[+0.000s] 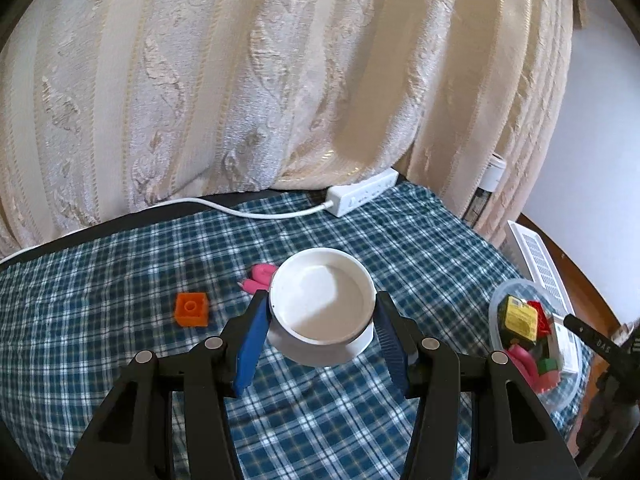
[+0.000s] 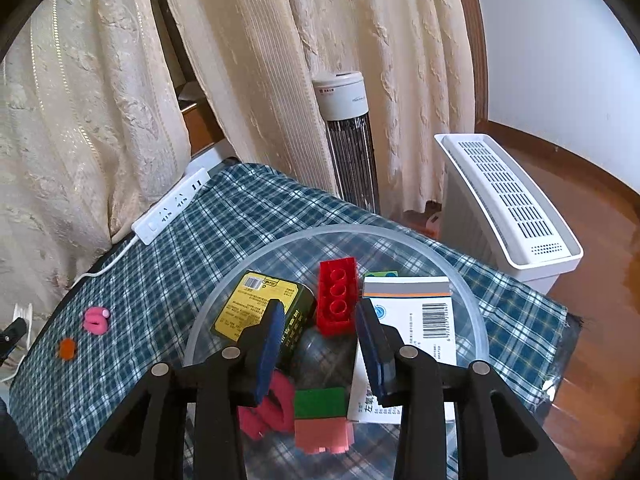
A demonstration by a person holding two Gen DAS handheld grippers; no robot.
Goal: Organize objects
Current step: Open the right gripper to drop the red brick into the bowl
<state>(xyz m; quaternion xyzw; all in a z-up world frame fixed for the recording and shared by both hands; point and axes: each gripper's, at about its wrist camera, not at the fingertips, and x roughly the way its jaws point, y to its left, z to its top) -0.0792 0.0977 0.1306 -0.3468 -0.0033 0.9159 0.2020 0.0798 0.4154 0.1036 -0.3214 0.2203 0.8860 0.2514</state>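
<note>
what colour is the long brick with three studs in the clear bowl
Red. The brick shows best in the right wrist view, lying inside the clear bowl.

Cream curtains, white wall, wood floor, plaid tablecloth

Black gripper, blue pads

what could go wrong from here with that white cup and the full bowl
1. The left gripper holds the white cup tilted by its sides, so it may slip or twist out.
2. The clear bowl is crowded and the right gripper hangs low over it, so its fingers could knock the red brick.
3. The bowl sits near the table's edge; a push might tip it off.
</note>
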